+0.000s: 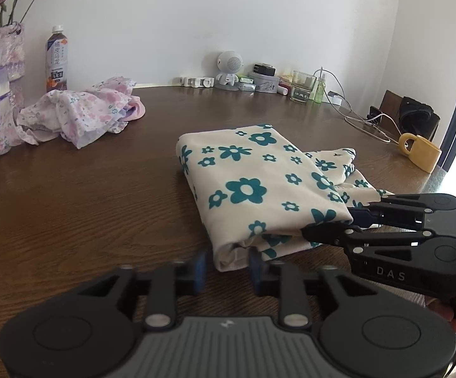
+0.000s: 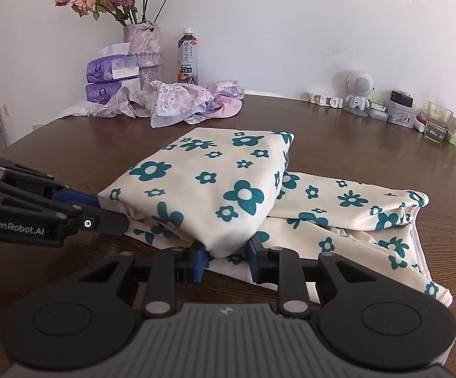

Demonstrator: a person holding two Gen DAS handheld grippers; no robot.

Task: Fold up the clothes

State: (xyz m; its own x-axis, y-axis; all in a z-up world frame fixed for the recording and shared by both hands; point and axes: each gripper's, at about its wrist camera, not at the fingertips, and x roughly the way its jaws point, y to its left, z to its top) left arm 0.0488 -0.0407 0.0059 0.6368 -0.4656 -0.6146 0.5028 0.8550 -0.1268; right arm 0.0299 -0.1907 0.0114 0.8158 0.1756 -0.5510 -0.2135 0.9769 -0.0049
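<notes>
Your cream cloth with teal flowers (image 2: 215, 189) lies mid-counter, its upper layer folded over and bulging above a flatter layer that spreads to your right. Your right gripper (image 2: 224, 256) has its blue fingers (image 2: 198, 261) spread on either side of the near corner of that fold; from this angle they look parted rather than pinched, though the cloth hides the inner faces, so I cannot tell for sure whether they bite. Your left gripper (image 1: 224, 266) shows a clear gap between its fingers, with the fold's near corner (image 1: 228, 255) just ahead and nothing held.

The main risk: if you close on the top layer alone, the lower layer stays behind and the fold skews. Close too shallow and the corner slips out as you lift, letting the bulged fold flop open. The two grippers sit very near each other at this corner, so a sideways sweep may knock them together.

Room is good on your left, where bare brown counter (image 1: 86, 195) is open. Farther back lies a crumpled pink floral garment (image 2: 180, 102), well apart. A yellow mug (image 1: 420, 152) and white cables (image 1: 363, 123) sit toward the right rear; keep the cloth from dragging that way.
</notes>
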